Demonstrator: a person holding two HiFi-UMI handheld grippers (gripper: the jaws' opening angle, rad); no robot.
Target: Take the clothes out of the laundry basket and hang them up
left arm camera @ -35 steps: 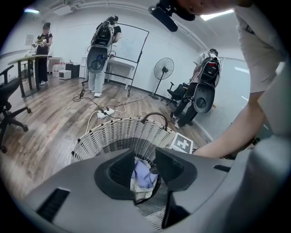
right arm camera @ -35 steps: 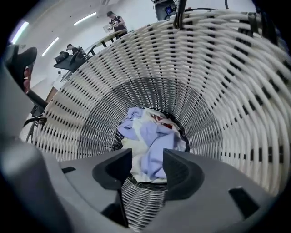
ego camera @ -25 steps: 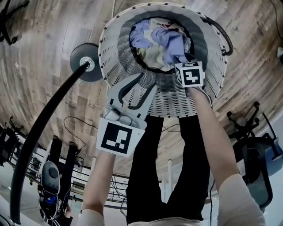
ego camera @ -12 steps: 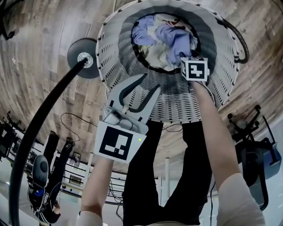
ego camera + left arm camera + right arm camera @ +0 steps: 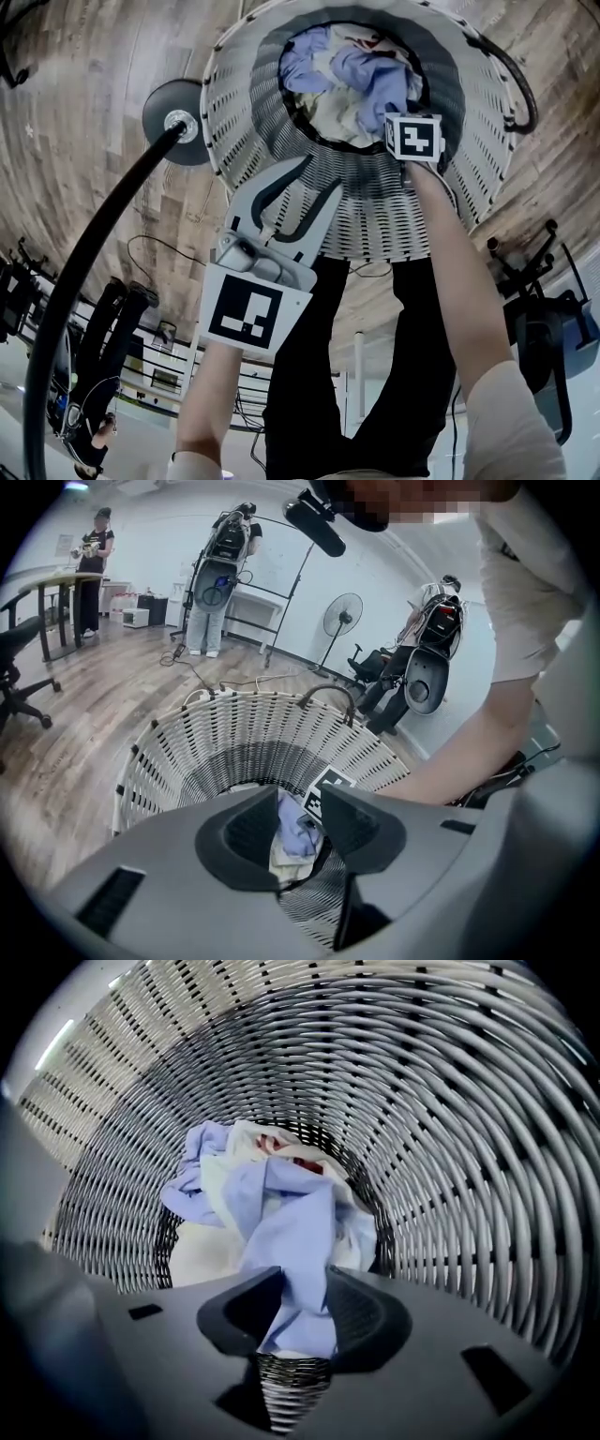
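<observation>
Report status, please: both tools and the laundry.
Left tool open, empty, over basket. Right tool just closing, blue garment pinched between. Nothing blocking.

**Head view.** Even, bright indoor light. My wide lens bows the wooden floor point(image 5: 75, 84) strongly toward the edges. The white laundry basket point(image 5: 244, 122) carries a dark, shaded band round its inner wall, and shadows on the floor are faint.

**Left gripper view.** A round fisheye picture with black corners. The pale room is brightly lit from above, with a small bluish glare at the top left edge. The nearest foreground is soft and straight lines curve near the rim.

**Right gripper view.** Dimmer, and again black at the corners. Light enters over the basket's rim at upper left, so the right wall falls into shade. The blue cloth point(image 5: 291, 1232) is sharp and evenly lit, while the weave bends outward.
</observation>
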